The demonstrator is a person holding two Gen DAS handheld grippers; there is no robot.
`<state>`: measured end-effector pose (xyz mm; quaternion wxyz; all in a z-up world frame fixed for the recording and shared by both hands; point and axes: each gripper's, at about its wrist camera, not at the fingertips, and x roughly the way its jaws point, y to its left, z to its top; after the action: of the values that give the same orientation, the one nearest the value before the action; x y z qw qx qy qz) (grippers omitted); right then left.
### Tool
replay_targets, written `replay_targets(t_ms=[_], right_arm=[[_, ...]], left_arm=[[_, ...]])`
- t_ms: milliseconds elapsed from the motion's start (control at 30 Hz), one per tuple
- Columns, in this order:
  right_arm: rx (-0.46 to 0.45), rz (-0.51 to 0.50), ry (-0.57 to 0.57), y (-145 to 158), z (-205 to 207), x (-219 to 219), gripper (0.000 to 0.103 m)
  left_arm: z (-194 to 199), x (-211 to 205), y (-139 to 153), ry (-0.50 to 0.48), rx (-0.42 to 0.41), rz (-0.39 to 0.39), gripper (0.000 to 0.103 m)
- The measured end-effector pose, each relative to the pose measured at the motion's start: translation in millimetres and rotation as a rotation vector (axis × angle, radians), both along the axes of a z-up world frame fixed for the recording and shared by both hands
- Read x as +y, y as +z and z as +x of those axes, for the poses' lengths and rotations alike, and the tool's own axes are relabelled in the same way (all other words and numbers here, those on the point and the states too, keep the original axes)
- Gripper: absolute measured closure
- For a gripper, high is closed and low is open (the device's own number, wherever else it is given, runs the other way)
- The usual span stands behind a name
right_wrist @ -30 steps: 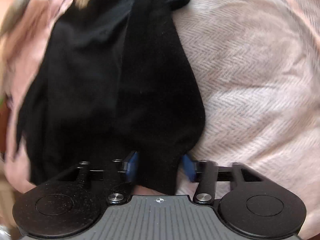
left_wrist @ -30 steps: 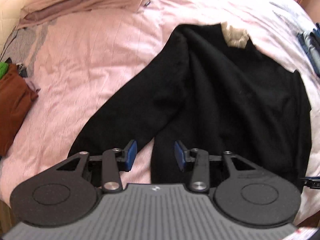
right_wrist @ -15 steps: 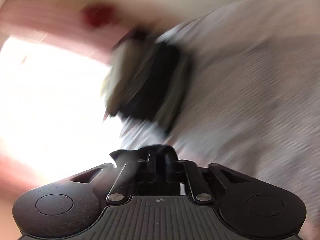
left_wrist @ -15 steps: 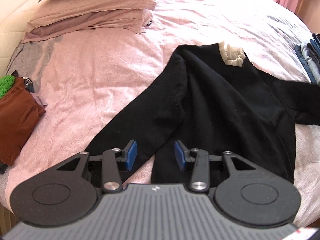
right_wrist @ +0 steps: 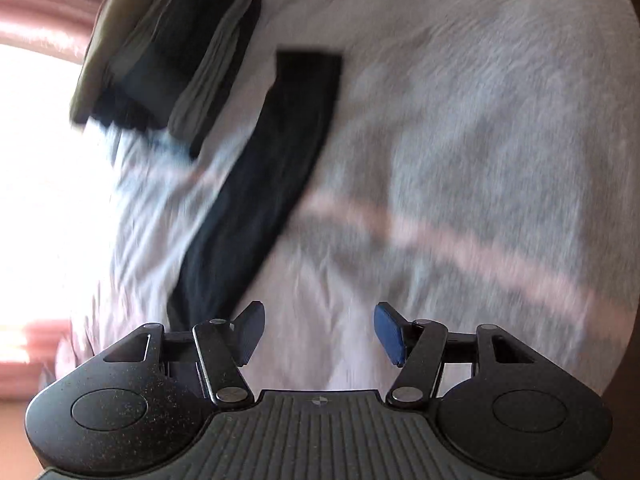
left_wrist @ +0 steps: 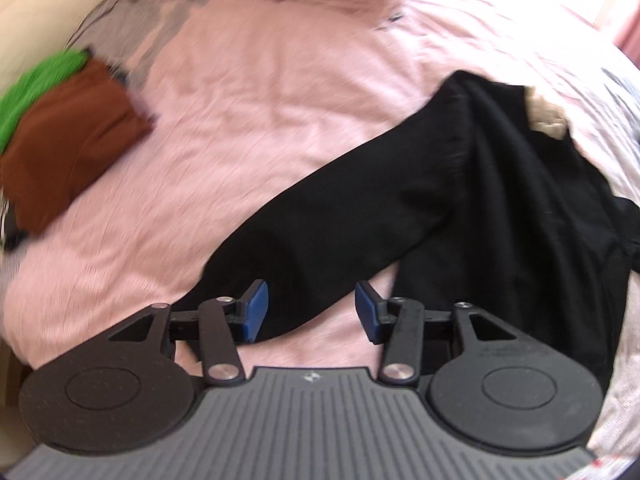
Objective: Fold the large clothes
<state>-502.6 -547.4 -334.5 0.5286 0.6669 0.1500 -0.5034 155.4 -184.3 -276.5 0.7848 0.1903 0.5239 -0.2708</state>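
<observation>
Both jaws having just widened, the empty left hand-held gripper (left_wrist: 308,306) should pinch the near sleeve cuff (left_wrist: 280,300) squarely (right hand-held gripper (right_wrist: 316,332) also empty) before folding the black sweater (left_wrist: 500,200).

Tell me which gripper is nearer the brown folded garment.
Left. The left gripper hovers over the black sweater's sleeve, with the brown garment in view; the right gripper shows none.

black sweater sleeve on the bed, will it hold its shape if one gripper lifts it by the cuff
Probably not: the black sweater sleeve lies limp and creased on the pink bedspread, so it should droop. The knit looks thick, so likely grippy rather than slippery. The sweater's body would probably drag along.
</observation>
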Motion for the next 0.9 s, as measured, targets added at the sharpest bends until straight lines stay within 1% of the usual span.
replay_targets(t_ms=[133, 200, 233, 267, 400, 433, 500, 533, 567, 600, 633, 667, 767, 833, 900], right_arm=[[0.030, 0.001, 0.088, 11, 35, 31, 0.045], [0.046, 0.005, 0.108, 15, 49, 47, 0.045], [0.052, 0.009, 0.115, 17, 57, 57, 0.045], [0.057, 0.012, 0.118, 19, 63, 67, 0.045], [0.085, 0.037, 0.108, 19, 85, 96, 0.045], [0.087, 0.043, 0.106, 20, 91, 105, 0.045], [0.090, 0.051, 0.106, 21, 101, 120, 0.045], [0.090, 0.054, 0.107, 23, 104, 127, 0.045], [0.092, 0.057, 0.111, 24, 108, 133, 0.045], [0.095, 0.059, 0.115, 24, 114, 138, 0.045], [0.099, 0.057, 0.120, 26, 120, 143, 0.045], [0.100, 0.053, 0.126, 28, 124, 146, 0.045], [0.107, 0.035, 0.143, 31, 142, 150, 0.045], [0.110, 0.016, 0.154, 34, 150, 152, 0.045], [0.115, 0.004, 0.171, 36, 159, 153, 0.045]], left_arm=[[24, 35, -28, 0.060, 0.024, 0.017, 0.050], [38, 50, -42, 0.086, 0.041, 0.023, 0.044], [45, 55, -49, 0.100, 0.052, 0.025, 0.038], [52, 61, -58, 0.115, 0.067, 0.022, 0.036], [78, 73, -95, 0.173, 0.162, 0.003, 0.036], [84, 74, -104, 0.183, 0.184, 0.000, 0.040], [92, 73, -111, 0.177, 0.199, -0.018, 0.063], [96, 72, -108, 0.155, 0.196, -0.042, 0.091], [100, 70, -103, 0.126, 0.205, -0.072, 0.096], [105, 66, -91, 0.096, 0.182, -0.081, 0.097], [110, 63, -77, 0.056, 0.140, -0.104, 0.097], [116, 61, -58, 0.010, 0.079, -0.132, 0.097], [143, 54, -3, -0.082, -0.102, -0.191, 0.097], [164, 48, 21, -0.128, -0.214, -0.189, 0.097], [188, 43, 32, -0.150, -0.298, -0.172, 0.096]])
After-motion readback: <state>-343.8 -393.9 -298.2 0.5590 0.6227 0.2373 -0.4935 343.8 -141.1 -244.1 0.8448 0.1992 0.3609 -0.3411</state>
